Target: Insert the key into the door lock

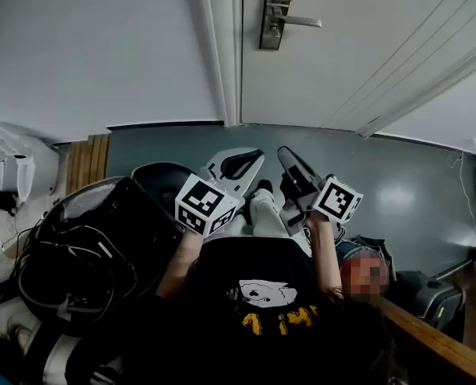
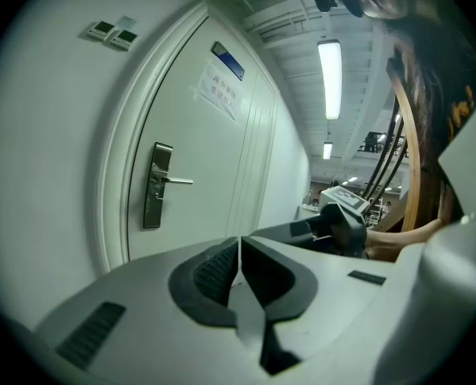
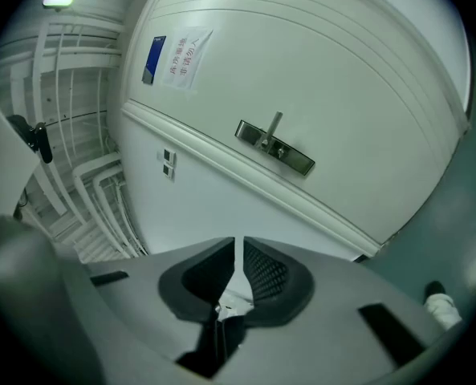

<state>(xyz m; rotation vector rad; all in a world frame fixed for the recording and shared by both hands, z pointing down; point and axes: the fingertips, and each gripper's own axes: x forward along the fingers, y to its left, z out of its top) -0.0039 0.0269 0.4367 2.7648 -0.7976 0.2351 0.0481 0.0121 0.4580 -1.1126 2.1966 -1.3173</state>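
Note:
The white door [image 1: 342, 54] carries a metal lock plate with a lever handle [image 1: 273, 10], also seen in the left gripper view [image 2: 157, 184] and in the right gripper view [image 3: 275, 147]. Both grippers hang low by the person's legs, well short of the door. My left gripper [image 1: 239, 165] [image 2: 239, 261] is shut with nothing between its pads. My right gripper [image 1: 290, 163] [image 3: 238, 265] is shut on a thin pale metal piece seen edge-on, apparently the key [image 3: 232, 299], which is mostly hidden by the pads.
A black bag with cables [image 1: 101, 247] lies at the left on the grey floor [image 1: 398, 183]. A wooden rail [image 1: 430, 339] runs at the lower right. A paper notice [image 2: 221, 87] hangs on the door, and wall switches [image 2: 113, 32] sit left of the frame.

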